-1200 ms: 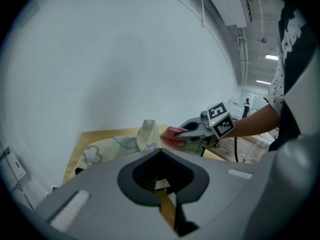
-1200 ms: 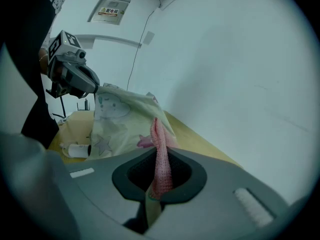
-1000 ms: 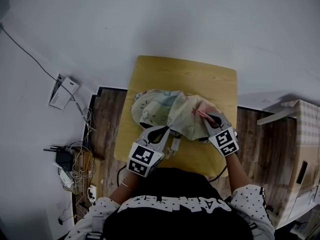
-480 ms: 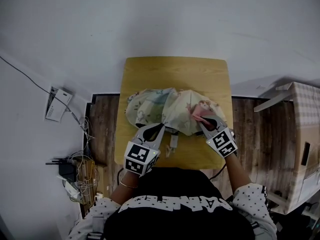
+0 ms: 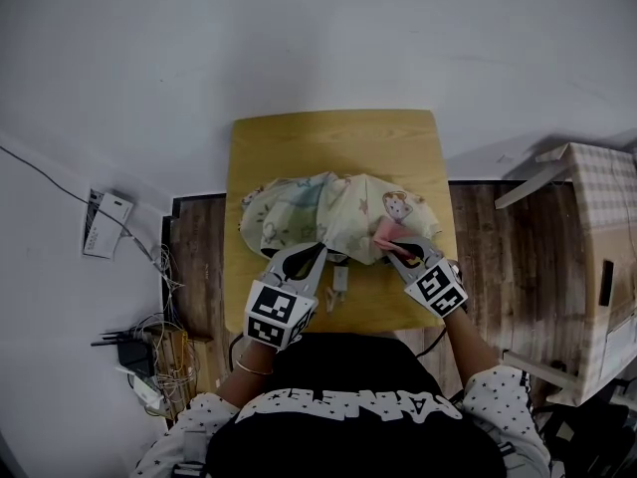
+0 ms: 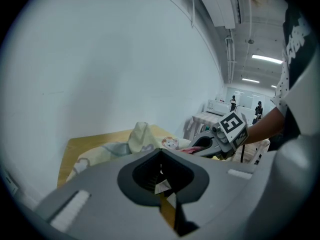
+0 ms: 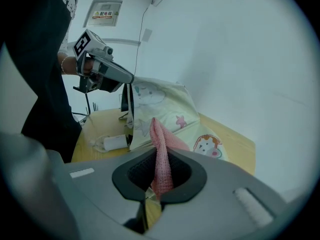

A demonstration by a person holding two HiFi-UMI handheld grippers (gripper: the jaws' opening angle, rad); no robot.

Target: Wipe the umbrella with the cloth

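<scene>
Setting: A person stands over a small wooden table (image 5: 333, 137) set against a white wall, with a gripper in each hand.
Umbrella: A collapsed, pale patterned umbrella (image 5: 318, 207) lies crumpled across the middle of the table. Its white handle (image 5: 340, 281) points toward the person, near the front edge.
Left gripper: The left gripper (image 5: 320, 252) is pressed together on the umbrella's near hem and holds it a little off the table.
Right gripper: The right gripper (image 7: 159, 170) pinches a pink cloth (image 7: 161, 144). The cloth stands up in a fold from the jaws and seems to rest on the umbrella's right side.
Risk, cloth: Only a narrow fold looks clamped, so dragging it across the fabric could pull it free.
Risk, fabric: The canopy is slack, so a stroke may bunch it up instead of cleaning it, or tug the hem out of the left grip.
Risk, table edge: The umbrella sits toward the front of the table, so a pull toward the person could slide it or its handle off.
</scene>
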